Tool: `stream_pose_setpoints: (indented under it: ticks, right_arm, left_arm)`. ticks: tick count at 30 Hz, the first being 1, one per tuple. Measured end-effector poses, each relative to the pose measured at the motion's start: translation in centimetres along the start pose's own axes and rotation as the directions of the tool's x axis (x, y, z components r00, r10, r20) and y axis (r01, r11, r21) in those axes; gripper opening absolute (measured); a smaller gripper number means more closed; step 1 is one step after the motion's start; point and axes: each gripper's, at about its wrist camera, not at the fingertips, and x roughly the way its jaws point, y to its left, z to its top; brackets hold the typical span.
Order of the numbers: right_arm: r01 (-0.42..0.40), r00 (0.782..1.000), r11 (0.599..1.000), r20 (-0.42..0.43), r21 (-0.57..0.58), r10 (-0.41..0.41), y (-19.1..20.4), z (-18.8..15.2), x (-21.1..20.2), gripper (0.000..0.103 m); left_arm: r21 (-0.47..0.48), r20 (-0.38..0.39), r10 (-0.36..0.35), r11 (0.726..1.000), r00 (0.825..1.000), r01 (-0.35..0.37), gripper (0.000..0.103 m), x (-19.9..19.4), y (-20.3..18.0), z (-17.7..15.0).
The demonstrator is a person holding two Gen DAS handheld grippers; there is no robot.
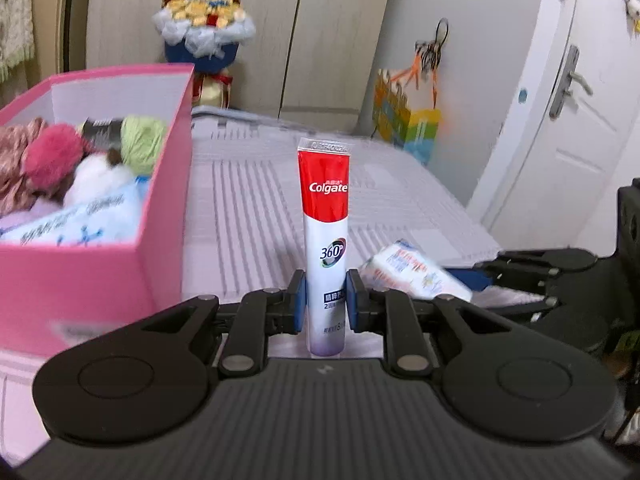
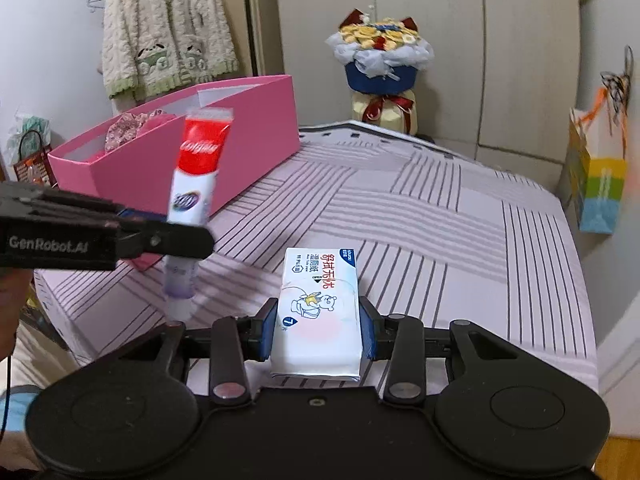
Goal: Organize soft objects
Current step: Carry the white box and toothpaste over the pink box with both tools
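We've got both tongs loaded over the bed [image 2: 420, 208]. L gripper [image 1: 327, 300] is clamped on the tube [image 1: 325, 216], pads pinching its lower white part, long axis upright w/ the crimped end up. R gripper [image 2: 319, 330] is clamped on the wipes pack [image 2: 318, 312], pads on its two long sides, long axis running away from the cam.

Key relation: the pink box [image 1: 160, 208] sits up-left of both tongs, already holding soft stuff. The L gripper is the nearer one; from the right wrist view it sits between the pack and the box, tube [image 2: 196, 184] blurred there, so we can't read its exact tilt.

Our guess: tube goes in first, leftward over the near wall, then tipped flat since upright it'd stick out. Pack follows from the right, and needs to wait or it crosses the L arm.
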Motion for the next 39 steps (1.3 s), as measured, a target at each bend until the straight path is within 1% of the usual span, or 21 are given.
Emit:
stream_pose_setpoints:
  ticks: [7,10,13,16,20,24,27,31,33,36,39]
  right_arm:
    - [-0.032,0.998,0.999,-0.054,0.024,0.033,1.9,-0.9,-2.2,0.045]
    - [-0.075,0.995,0.997,-0.064,0.026,0.076,2.9,-0.7,-3.3,0.045]
    - [-0.139,0.988,0.990,-0.071,0.022,0.140,4.2,-0.1,-4.4,0.045]
    - [-0.204,0.976,0.979,-0.069,0.011,0.204,5.5,0.9,-5.3,0.045]
    - [-0.283,0.958,0.959,-0.052,-0.016,0.282,7.4,2.6,-6.1,0.045]
    - [-0.327,0.945,0.943,-0.014,-0.060,0.327,9.2,4.9,-6.0,0.045]
    - [-0.323,0.944,0.942,0.043,-0.088,0.327,10.4,6.7,-5.5,0.045]
    - [-0.309,0.940,0.945,0.116,-0.108,0.320,11.6,9.3,-4.4,0.045]
    - [-0.282,0.943,0.951,0.146,-0.126,0.298,12.3,10.7,-3.5,0.045]
    - [-0.249,0.948,0.959,0.167,-0.133,0.270,12.5,12.5,-1.9,0.045]
    - [-0.183,0.959,0.973,0.193,-0.144,0.209,12.5,14.2,0.3,0.045]
  left_arm:
    - [-0.024,-0.074,-0.033,0.999,0.997,0.032,0.019,-3.1,1.5,-0.9]
    - [-0.014,-0.106,-0.050,0.999,0.993,0.048,0.019,-4.7,2.0,-1.3]
    - [-0.001,-0.124,-0.072,0.997,0.990,0.073,0.019,-6.7,2.6,-1.5]
    - [-0.001,-0.112,-0.078,0.997,0.991,0.078,0.019,-9.1,3.6,-1.7]
    - [-0.027,-0.081,-0.084,0.996,0.993,0.082,0.019,-12.1,5.2,-1.4]
    - [-0.022,-0.037,-0.079,0.997,0.996,0.078,0.019,-14.6,6.3,-0.1]
    - [-0.002,0.001,-0.047,0.999,0.999,0.047,0.019,-15.7,7.2,1.5]
    - [0.012,0.033,-0.015,1.000,0.999,0.015,0.019,-15.3,8.5,3.8]
    - [0.010,0.036,0.001,1.000,0.999,-0.001,0.019,-14.7,9.3,5.1]
    - [0.004,0.028,0.023,1.000,0.999,-0.024,0.019,-13.1,10.8,7.3]
    - [-0.001,0.019,0.050,0.999,0.999,-0.050,0.019,-11.5,12.5,9.4]
